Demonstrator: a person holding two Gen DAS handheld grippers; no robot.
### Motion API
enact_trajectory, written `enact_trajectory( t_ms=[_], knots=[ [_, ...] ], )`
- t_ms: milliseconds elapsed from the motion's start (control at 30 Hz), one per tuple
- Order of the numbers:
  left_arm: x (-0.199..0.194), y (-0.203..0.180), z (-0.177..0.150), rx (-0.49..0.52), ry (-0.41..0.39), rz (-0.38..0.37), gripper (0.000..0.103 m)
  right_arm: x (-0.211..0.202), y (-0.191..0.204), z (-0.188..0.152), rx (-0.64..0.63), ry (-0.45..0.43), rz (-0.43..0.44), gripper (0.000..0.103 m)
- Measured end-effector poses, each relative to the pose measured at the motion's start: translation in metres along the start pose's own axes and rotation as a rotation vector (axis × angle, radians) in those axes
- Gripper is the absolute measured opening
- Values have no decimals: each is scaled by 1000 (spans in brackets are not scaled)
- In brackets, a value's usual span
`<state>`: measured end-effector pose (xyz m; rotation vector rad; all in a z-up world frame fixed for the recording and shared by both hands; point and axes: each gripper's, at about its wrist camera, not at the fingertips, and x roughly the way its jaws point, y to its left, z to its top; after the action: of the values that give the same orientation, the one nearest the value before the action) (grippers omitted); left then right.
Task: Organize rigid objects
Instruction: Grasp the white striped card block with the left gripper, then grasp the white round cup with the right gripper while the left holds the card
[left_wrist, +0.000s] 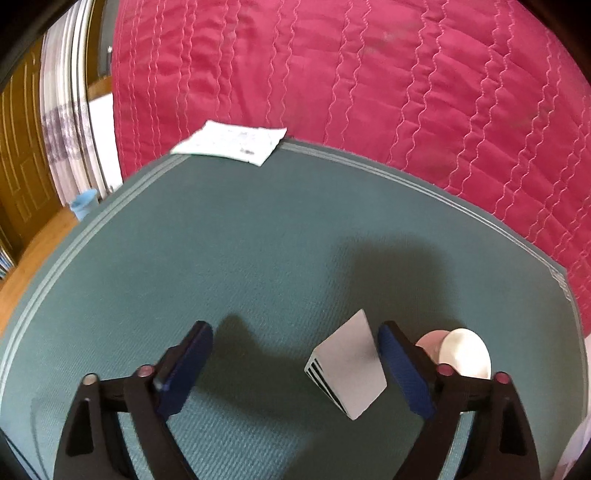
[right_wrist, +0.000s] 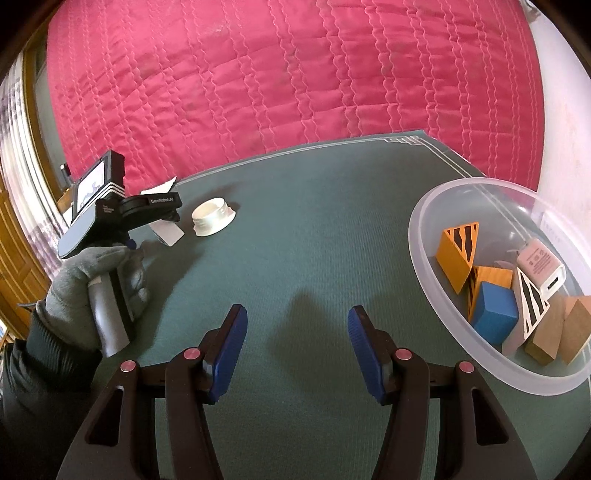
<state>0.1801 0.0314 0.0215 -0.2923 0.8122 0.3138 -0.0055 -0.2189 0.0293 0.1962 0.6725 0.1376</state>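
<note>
A: Currently, what is lying loose?
B: White striped-edge wedge block (left_wrist: 347, 367) and round white plastic cap (right_wrist: 213, 216), sitting on the green tabletop (right_wrist: 314, 229).
A: Tongs?
B: Left tongs (left_wrist: 295, 363) gaping wide, straddling the block for pickup; right tongs (right_wrist: 297, 350) hanging open, empty, beside the clear plastic bowl (right_wrist: 424, 236) collecting blocks.

I am in a home bedroom: a quilted pink bedspread (left_wrist: 369, 74) fills my twelve o'clock, with a wooden door (left_wrist: 18, 158) and patterned curtain (left_wrist: 62, 122) at nine o'clock.
</note>
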Motion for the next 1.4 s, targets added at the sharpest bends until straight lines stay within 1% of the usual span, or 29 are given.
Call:
enact_trajectory(
  t_ms=[67, 100, 133, 167, 200, 233, 367, 467, 600, 733, 833, 933, 1067, 1167, 1400],
  knots=[
    [-1, 2, -1, -3, -6, -30, 77, 2, 1, 0, -3, 6, -9, 58],
    [-2, 2, -2, 3, -9, -49, 70, 3, 1, 0, -4, 8, -13, 58],
    [-2, 2, -2, 12, -8, -75, 60, 4, 2, 0, -6, 13, -21, 58],
    [-3, 2, -3, 19, -9, -101, 54, 5, 2, 0, -8, 16, -25, 58],
    [-4, 2, -4, 22, -4, -136, 41, 6, 3, 0, -10, 20, -30, 58],
    [-5, 3, -5, 21, 2, -163, 38, 7, 4, 0, -14, 26, -36, 58],
    [-6, 9, -6, -3, 15, -191, 38, 13, 11, 0, -45, 47, -48, 58],
    [-6, 12, -4, -24, 21, -192, 37, 19, 20, 8, -70, 43, -41, 58],
    [-8, 20, -2, -50, 23, -196, 37, 39, 37, 31, -95, 45, -8, 58],
    [-14, 27, 4, -68, 3, -208, 37, 70, 57, 55, -102, 81, 51, 58],
    [-17, 32, 8, -82, -11, -209, 37, 104, 72, 73, -83, 138, 114, 58],
    [-17, 36, 10, -86, -18, -198, 37, 128, 86, 84, -89, 158, 127, 58],
    [-18, 40, 12, -87, -33, -182, 37, 155, 107, 100, -126, 159, 118, 58],
    [-18, 42, 13, -91, -38, -180, 37, 168, 113, 109, -131, 162, 106, 58],
    [-16, 46, 14, -104, -34, -174, 37, 190, 130, 117, -163, 182, 93, 58]
  ],
)
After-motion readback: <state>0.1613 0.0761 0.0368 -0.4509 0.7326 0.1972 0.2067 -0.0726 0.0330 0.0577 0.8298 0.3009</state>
